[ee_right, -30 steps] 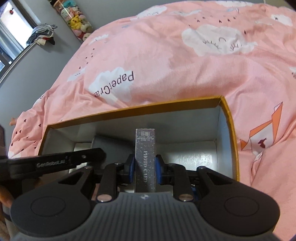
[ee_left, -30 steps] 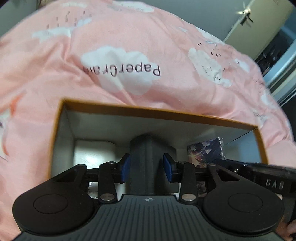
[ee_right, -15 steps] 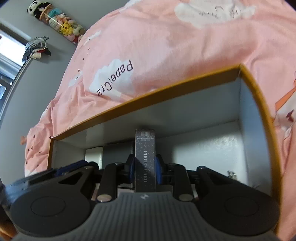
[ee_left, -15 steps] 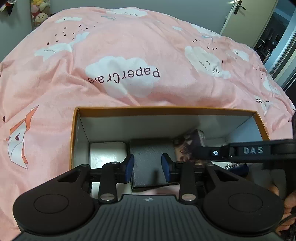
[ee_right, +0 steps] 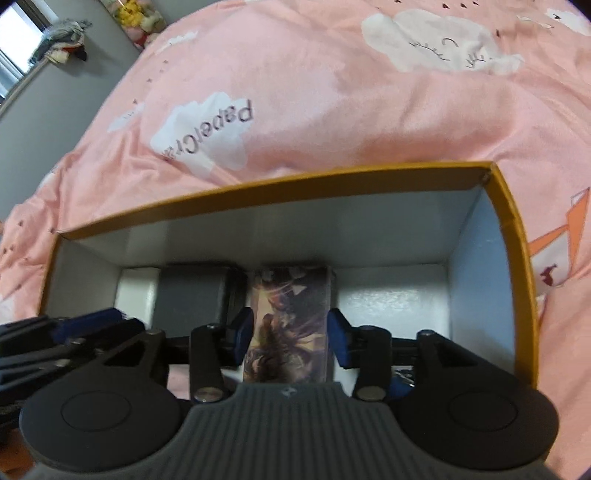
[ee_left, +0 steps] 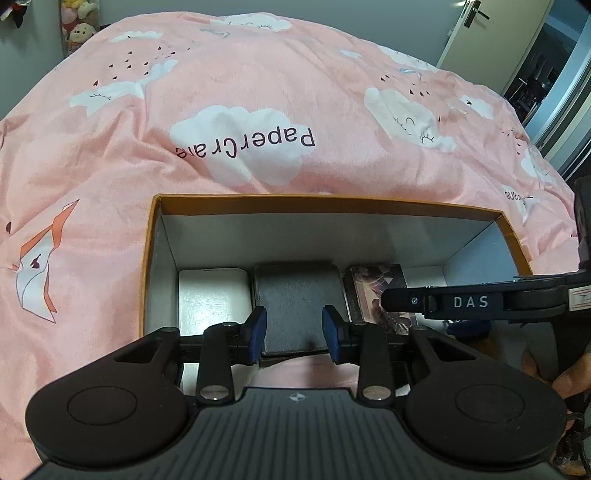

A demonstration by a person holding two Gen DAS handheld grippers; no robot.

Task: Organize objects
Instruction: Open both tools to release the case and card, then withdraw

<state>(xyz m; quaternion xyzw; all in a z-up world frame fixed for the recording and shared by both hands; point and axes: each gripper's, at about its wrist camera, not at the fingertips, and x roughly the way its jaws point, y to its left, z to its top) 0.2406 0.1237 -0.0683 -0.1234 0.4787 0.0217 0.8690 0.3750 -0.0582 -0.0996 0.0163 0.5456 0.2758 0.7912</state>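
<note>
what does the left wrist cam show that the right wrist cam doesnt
Only the left wrist view: a door, the right gripper's "DAS" arm from the side, and part of the hand holding it.

Only the right wrist view: a window, clothes on the sill, and the box's bare right floor.

Both: the orange-rimmed box on the pink blanket, holding a white box, a black case and a photo card box.

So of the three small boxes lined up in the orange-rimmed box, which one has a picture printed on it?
The photo card box, rightmost in the row beside the dark grey box. It carries purple artwork; the grey one and the white box at the left end are plain.
</note>
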